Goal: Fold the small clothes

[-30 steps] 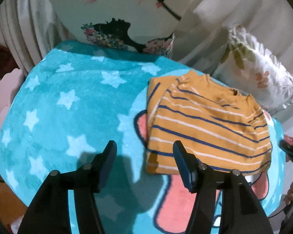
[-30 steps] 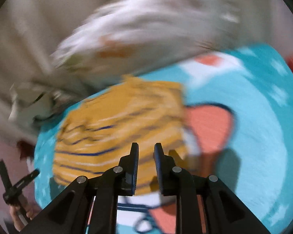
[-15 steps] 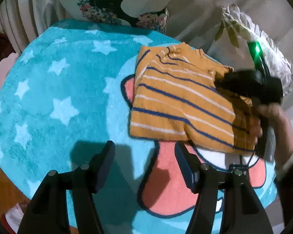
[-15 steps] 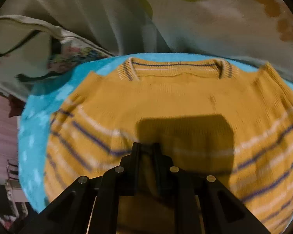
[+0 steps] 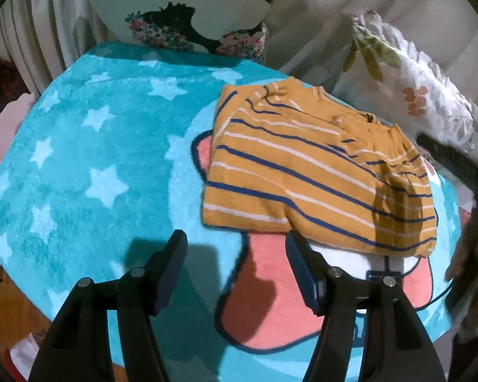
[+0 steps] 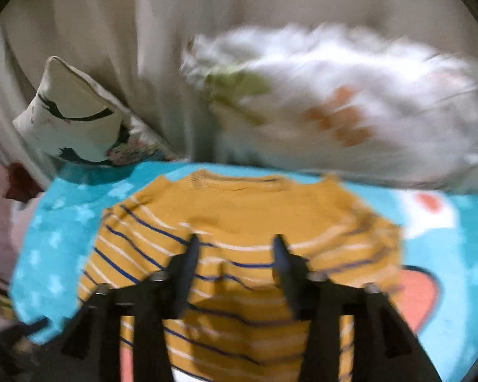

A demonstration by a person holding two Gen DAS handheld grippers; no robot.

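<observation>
A small mustard-yellow sweater with navy and white stripes [image 5: 315, 172] lies folded on a round turquoise star rug [image 5: 89, 146]. My left gripper [image 5: 235, 251] hovers open just in front of the sweater's near edge, nothing between its fingers. In the right wrist view the same sweater [image 6: 245, 210] lies with its neckline at the far side. My right gripper [image 6: 234, 251] is above its striped part, jaws opening, with nothing clamped between them. The right gripper's dark body and a hand [image 5: 468, 229] show at the right edge of the left wrist view.
A printed cushion [image 5: 188, 9] leans at the rug's far side and a frilled floral cushion [image 5: 411, 89] sits at the right. Pale curtains hang behind. A pink and white cartoon patch [image 5: 271, 283] fills the rug's near part. The right wrist view is motion-blurred.
My right gripper was shut low on the sweater, then pulled back and opened wide. The left gripper drifted slightly and stayed open. The right hand moved out toward the right edge.
</observation>
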